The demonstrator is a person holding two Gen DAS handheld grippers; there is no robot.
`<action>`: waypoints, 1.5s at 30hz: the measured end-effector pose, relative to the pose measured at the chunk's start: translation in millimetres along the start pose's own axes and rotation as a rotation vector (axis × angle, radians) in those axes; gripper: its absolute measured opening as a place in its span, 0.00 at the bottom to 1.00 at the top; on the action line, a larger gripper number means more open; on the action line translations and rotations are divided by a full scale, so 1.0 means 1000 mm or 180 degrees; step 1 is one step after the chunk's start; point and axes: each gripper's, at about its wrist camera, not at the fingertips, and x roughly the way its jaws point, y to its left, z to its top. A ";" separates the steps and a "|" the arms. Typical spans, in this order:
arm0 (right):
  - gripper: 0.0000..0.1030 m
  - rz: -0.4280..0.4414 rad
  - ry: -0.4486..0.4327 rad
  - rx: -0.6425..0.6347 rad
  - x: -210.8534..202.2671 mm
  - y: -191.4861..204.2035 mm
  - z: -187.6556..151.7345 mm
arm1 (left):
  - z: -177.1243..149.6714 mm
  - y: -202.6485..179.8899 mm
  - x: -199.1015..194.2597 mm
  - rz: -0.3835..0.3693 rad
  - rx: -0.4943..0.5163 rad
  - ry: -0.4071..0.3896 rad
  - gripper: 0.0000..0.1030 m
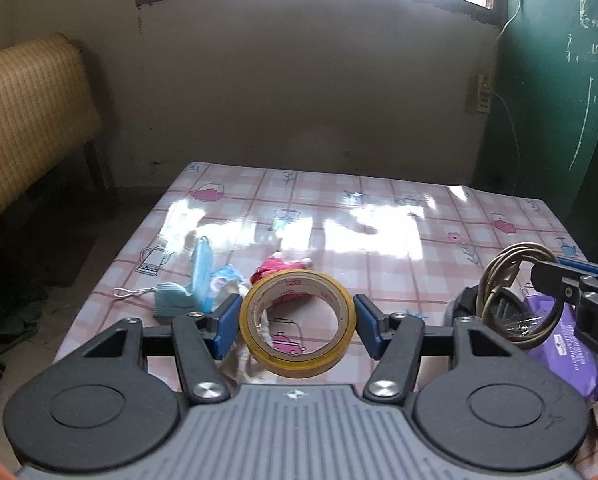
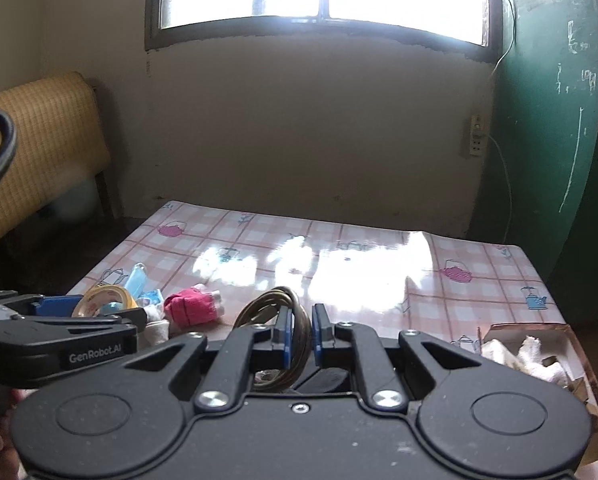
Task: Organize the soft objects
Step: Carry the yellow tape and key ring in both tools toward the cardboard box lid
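My left gripper (image 1: 297,326) is shut on a yellow tape roll (image 1: 297,322) and holds it upright above the table. Behind it lie a pink soft toy (image 1: 281,270), a blue face mask (image 1: 187,282) and a white cloth (image 1: 245,356). My right gripper (image 2: 300,332) is shut on a coiled brown cable (image 2: 273,306); the coil also shows in the left wrist view (image 1: 515,292). The pink toy (image 2: 193,308) and the tape roll (image 2: 105,300) show at the left of the right wrist view.
The table has a pink checked plastic cover (image 1: 339,208). A purple packet (image 1: 567,352) lies at its right. An open cardboard box (image 2: 539,354) with white cloth stands at the front right. A wicker bench (image 1: 27,120) stands left of the table.
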 end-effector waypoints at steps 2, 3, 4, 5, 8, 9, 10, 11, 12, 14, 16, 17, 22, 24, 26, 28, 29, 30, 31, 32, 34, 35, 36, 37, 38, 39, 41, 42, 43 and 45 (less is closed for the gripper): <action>0.11 -0.0023 -0.0021 0.0007 -0.002 -0.005 0.002 | 0.001 -0.002 0.000 -0.0022 0.0003 0.0005 0.60; 0.11 -0.0029 -0.0031 0.0016 -0.003 -0.007 0.003 | 0.001 -0.004 0.000 -0.0030 0.0009 0.0005 0.60; 0.11 -0.0029 -0.0037 0.0029 -0.004 -0.009 0.004 | 0.002 -0.006 0.000 -0.0041 0.0019 0.0005 0.60; 0.11 -0.0034 -0.0043 0.0039 -0.004 -0.012 0.005 | 0.002 -0.009 -0.001 -0.0058 0.0026 0.0002 0.60; 0.11 -0.0056 -0.0057 0.0045 -0.005 -0.018 0.006 | 0.003 -0.017 -0.002 -0.0115 0.0043 -0.0002 0.60; 0.11 -0.0061 -0.0061 0.0051 -0.005 -0.020 0.007 | 0.003 -0.019 -0.003 -0.0123 0.0050 -0.0009 0.60; 0.11 -0.0067 -0.0067 0.0059 -0.005 -0.023 0.007 | 0.004 -0.021 -0.003 -0.0135 0.0061 -0.0011 0.60; 0.11 -0.0072 -0.0069 0.0067 -0.006 -0.025 0.007 | 0.004 -0.024 -0.003 -0.0144 0.0074 -0.0013 0.60; 0.11 -0.0081 -0.0070 0.0076 -0.006 -0.028 0.007 | 0.005 -0.027 -0.004 -0.0154 0.0082 -0.0017 0.60; 0.11 -0.0099 -0.0072 0.0088 -0.005 -0.032 0.007 | 0.006 -0.031 -0.004 -0.0173 0.0103 -0.0025 0.60; 0.11 -0.0121 -0.0073 0.0110 -0.005 -0.039 0.007 | 0.007 -0.036 -0.005 -0.0190 0.0132 -0.0035 0.60; 0.11 -0.0131 -0.0073 0.0120 -0.005 -0.042 0.007 | 0.007 -0.039 -0.005 -0.0206 0.0147 -0.0033 0.60; 0.11 -0.0173 -0.0072 0.0158 -0.006 -0.053 0.006 | 0.008 -0.052 -0.002 -0.0254 0.0206 -0.0029 0.60; 0.11 -0.0191 -0.0073 0.0170 -0.005 -0.058 0.006 | 0.008 -0.057 -0.002 -0.0273 0.0228 -0.0027 0.60; 0.11 -0.0204 -0.0074 0.0184 -0.006 -0.063 0.006 | 0.009 -0.063 -0.001 -0.0291 0.0246 -0.0027 0.60; 0.11 -0.0218 -0.0077 0.0204 -0.006 -0.068 0.006 | 0.010 -0.067 0.000 -0.0308 0.0278 -0.0030 0.60; 0.11 -0.0225 -0.0078 0.0213 -0.006 -0.070 0.006 | 0.010 -0.070 0.000 -0.0313 0.0290 -0.0032 0.60; 0.11 -0.0233 -0.0078 0.0221 -0.006 -0.072 0.006 | 0.011 -0.072 0.000 -0.0323 0.0300 -0.0030 0.60; 0.11 -0.0242 -0.0076 0.0228 -0.007 -0.074 0.006 | 0.011 -0.075 0.001 -0.0333 0.0306 -0.0028 0.60; 0.11 -0.0253 -0.0076 0.0235 -0.007 -0.076 0.005 | 0.011 -0.077 0.001 -0.0345 0.0311 -0.0026 0.60; 0.11 -0.0267 -0.0076 0.0253 -0.006 -0.079 0.005 | 0.012 -0.081 0.002 -0.0366 0.0326 -0.0021 0.60; 0.11 -0.0275 -0.0074 0.0260 -0.006 -0.081 0.004 | 0.011 -0.083 0.002 -0.0376 0.0337 -0.0020 0.60; 0.11 -0.0284 -0.0074 0.0269 -0.006 -0.083 0.004 | 0.011 -0.085 0.002 -0.0379 0.0347 -0.0019 0.60; 0.11 -0.0293 -0.0071 0.0278 -0.006 -0.085 0.004 | 0.012 -0.087 0.003 -0.0388 0.0357 -0.0017 0.60; 0.11 -0.0300 -0.0070 0.0287 -0.006 -0.088 0.003 | 0.012 -0.089 0.003 -0.0400 0.0366 -0.0015 0.60; 0.11 -0.0309 -0.0067 0.0294 -0.006 -0.089 0.003 | 0.012 -0.091 0.003 -0.0411 0.0374 -0.0011 0.60; 0.11 -0.0322 -0.0060 0.0310 -0.005 -0.094 0.002 | 0.011 -0.095 0.004 -0.0425 0.0388 -0.0004 0.60; 0.11 -0.0328 -0.0059 0.0317 -0.005 -0.096 0.001 | 0.011 -0.097 0.005 -0.0430 0.0401 -0.0001 0.60; 0.11 -0.0336 -0.0056 0.0323 -0.005 -0.098 0.000 | 0.011 -0.098 0.005 -0.0440 0.0407 0.0001 0.60; 0.11 -0.0353 -0.0052 0.0334 -0.005 -0.103 -0.001 | 0.011 -0.102 0.005 -0.0461 0.0416 0.0007 0.60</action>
